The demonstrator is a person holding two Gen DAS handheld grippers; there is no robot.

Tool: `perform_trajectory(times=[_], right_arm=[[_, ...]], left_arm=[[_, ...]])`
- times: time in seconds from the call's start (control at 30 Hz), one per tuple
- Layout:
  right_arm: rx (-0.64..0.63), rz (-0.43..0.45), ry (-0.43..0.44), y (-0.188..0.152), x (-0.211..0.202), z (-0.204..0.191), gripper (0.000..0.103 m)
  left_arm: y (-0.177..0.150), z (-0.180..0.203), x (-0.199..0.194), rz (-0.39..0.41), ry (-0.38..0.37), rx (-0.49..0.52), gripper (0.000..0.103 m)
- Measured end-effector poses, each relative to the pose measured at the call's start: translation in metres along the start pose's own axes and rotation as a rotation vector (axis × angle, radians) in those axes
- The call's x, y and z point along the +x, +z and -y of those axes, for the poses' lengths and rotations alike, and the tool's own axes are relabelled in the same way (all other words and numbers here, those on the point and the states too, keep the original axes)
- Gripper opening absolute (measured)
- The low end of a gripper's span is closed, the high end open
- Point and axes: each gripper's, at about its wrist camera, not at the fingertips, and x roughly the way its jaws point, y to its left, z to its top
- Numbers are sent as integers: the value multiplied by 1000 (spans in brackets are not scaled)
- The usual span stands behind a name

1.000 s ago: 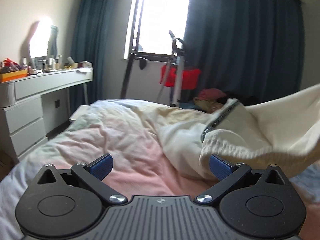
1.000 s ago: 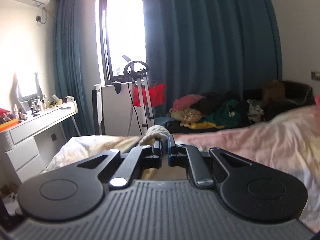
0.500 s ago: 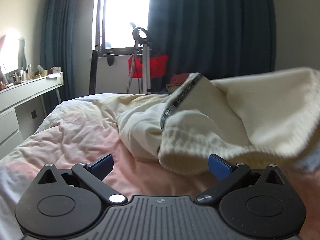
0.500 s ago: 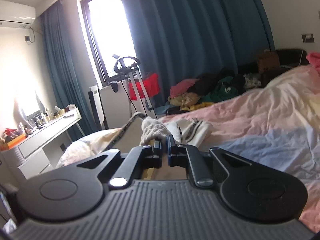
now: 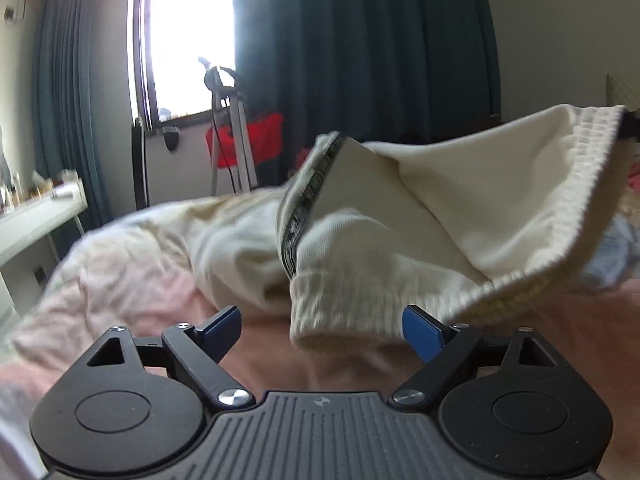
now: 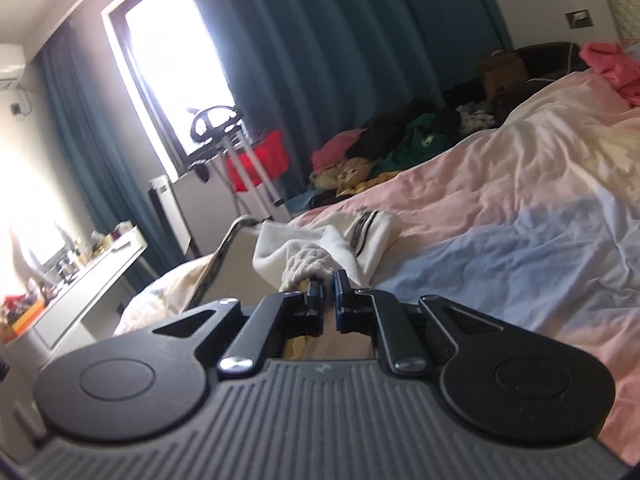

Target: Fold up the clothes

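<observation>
Pinching the ribbed hem of a cream sweatshirt (image 6: 320, 256), the right gripper (image 6: 327, 286) is seen with jaws closed tight on the knit fabric, which bunches just ahead of the blue pads. From there the garment is draped forward onto the bed (image 6: 520, 248), a dark printed stripe showing along one fold. In the left wrist view the same sweatshirt (image 5: 420, 216) is held up above the bed, one ribbed edge raised toward the upper right and a rolled ribbed cuff hanging low at centre. The left gripper (image 5: 322, 326) is set with jaws wide apart; they have just been closing a little, and the cuff sits between the blue pads (image 5: 420, 330) but is not pressed by them; whether the right-hand pad touches the cloth cannot be told. The bed is covered by a rumpled duvet in pink, cream and pale blue patches. Teal curtains (image 6: 340, 60), a bright window (image 5: 188, 32), a red item on a metal stand (image 6: 260, 160), a white dressing bench (image 6: 80, 292) with small clutter, and a heap of mixed clothes (image 6: 400, 144) beyond the bed are visible. Edges are slightly blurred.
</observation>
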Motion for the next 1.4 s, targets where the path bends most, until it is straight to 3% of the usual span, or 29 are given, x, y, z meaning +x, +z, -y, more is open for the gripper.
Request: perform_trajectory(times=[0.03, 0.17, 0.23, 0.33, 0.5, 0.6, 0.67, 0.77, 0.8, 0.93, 1.07, 1.23, 1.4], right_arm=[[1, 7, -17, 0, 1, 1, 8], [25, 12, -39, 1, 4, 6, 8], [22, 8, -46, 0, 6, 7, 8], [17, -2, -56, -3, 8, 10, 8], [21, -27, -70, -4, 15, 13, 8], [23, -30, -76, -4, 16, 11, 8], [26, -29, -70, -4, 15, 11, 9], [12, -31, -79, -6, 15, 12, 9], [14, -37, -83, -7, 16, 13, 9], [-5, -66, -109, -10, 23, 14, 9], [-25, -137, -128, -20, 28, 13, 9], [-52, -219, -101, -37, 21, 6, 10], [-57, -415, 69, -58, 23, -7, 12]], left_arm=[[-3, 2, -3, -7, -13, -4, 91], [-8, 13, 21, -34, 79, 101, 93], [-9, 10, 37, -27, 86, 86, 92], [-8, -6, 34, 33, 32, -43, 92], [0, -19, 25, 111, -56, -157, 90], [1, -25, 24, 103, -86, -192, 90], [0, -25, 29, 79, -45, -196, 89], [-2, -27, 39, 32, 11, -206, 79], [-2, -32, 43, 9, 12, -248, 71], [1, -59, 57, -43, -12, -460, 59], [5, -67, 46, 12, -49, -492, 12], [24, -70, 7, 131, -42, -510, 10], [46, -96, -49, 251, -1, -568, 9]])
